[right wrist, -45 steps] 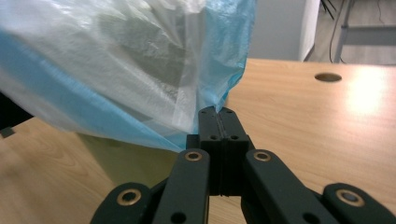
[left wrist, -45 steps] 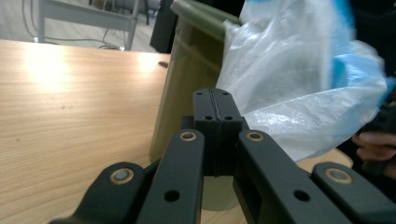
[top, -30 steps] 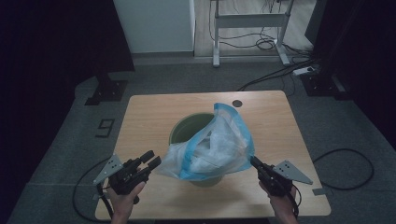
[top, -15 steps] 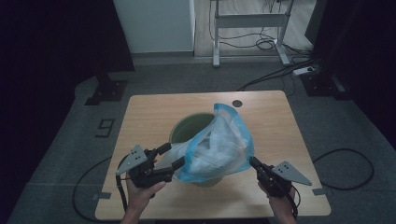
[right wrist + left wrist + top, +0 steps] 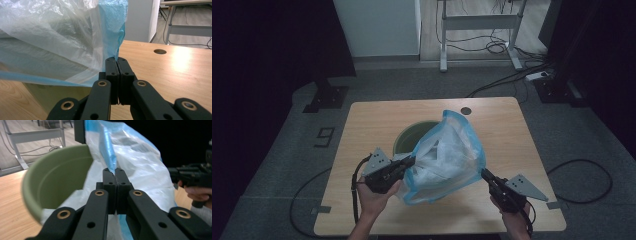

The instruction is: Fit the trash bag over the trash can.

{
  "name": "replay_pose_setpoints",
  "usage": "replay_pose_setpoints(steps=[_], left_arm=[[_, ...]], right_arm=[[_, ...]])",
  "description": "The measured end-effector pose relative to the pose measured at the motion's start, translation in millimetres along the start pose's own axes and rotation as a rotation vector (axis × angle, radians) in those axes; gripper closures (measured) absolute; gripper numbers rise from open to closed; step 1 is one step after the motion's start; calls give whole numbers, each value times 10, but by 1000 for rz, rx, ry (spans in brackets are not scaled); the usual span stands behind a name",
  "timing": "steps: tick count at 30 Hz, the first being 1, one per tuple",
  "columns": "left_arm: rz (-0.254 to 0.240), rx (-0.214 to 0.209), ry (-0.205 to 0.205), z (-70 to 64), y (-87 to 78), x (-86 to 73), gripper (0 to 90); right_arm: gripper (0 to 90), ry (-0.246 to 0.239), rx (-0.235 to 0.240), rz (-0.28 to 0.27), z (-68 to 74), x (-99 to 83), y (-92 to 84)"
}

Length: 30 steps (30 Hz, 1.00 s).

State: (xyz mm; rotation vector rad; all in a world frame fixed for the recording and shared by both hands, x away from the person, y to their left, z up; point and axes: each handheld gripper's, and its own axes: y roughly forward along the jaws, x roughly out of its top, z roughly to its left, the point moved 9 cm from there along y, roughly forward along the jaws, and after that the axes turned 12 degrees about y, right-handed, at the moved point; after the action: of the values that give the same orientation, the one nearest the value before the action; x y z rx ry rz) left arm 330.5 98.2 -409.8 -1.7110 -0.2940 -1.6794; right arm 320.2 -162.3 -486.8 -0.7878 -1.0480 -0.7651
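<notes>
The thin, translucent white plastic bag with a blue rim (image 5: 447, 157) stands half-draped over the round green plastic bin (image 5: 409, 136) at the middle of the pale wooden counter (image 5: 362, 120). The step in hand looks like lining the bin. The left tongs (image 5: 112, 170) have just been closing and now pinch the bag's blue edge. The right tongs (image 5: 116, 59) are clamped on the opposite edge. Next, I judge, both must spread the mouth apart and draw it down around the bin's rim.
</notes>
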Motion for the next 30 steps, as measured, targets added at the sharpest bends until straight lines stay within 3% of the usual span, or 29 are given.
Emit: replay_pose_setpoints(steps=[7,10,14,24,30], left_arm=[[-79,75,-57,267,-148,62,899],[-104,91,-97,437,-204,81,898],[-115,101,-125,554,-207,67,899],[-79,139,-210,853,-182,-216,898],[-103,112,-237,838,-212,-374,898]], right_arm=[[870,5,-15,-1,-72,18,-26],[870,-8,-21,2,-90,59,-40],[866,-19,-21,0,-104,108,-67],[852,-6,-27,3,-134,135,-10],[867,14,-15,21,-97,99,129]])
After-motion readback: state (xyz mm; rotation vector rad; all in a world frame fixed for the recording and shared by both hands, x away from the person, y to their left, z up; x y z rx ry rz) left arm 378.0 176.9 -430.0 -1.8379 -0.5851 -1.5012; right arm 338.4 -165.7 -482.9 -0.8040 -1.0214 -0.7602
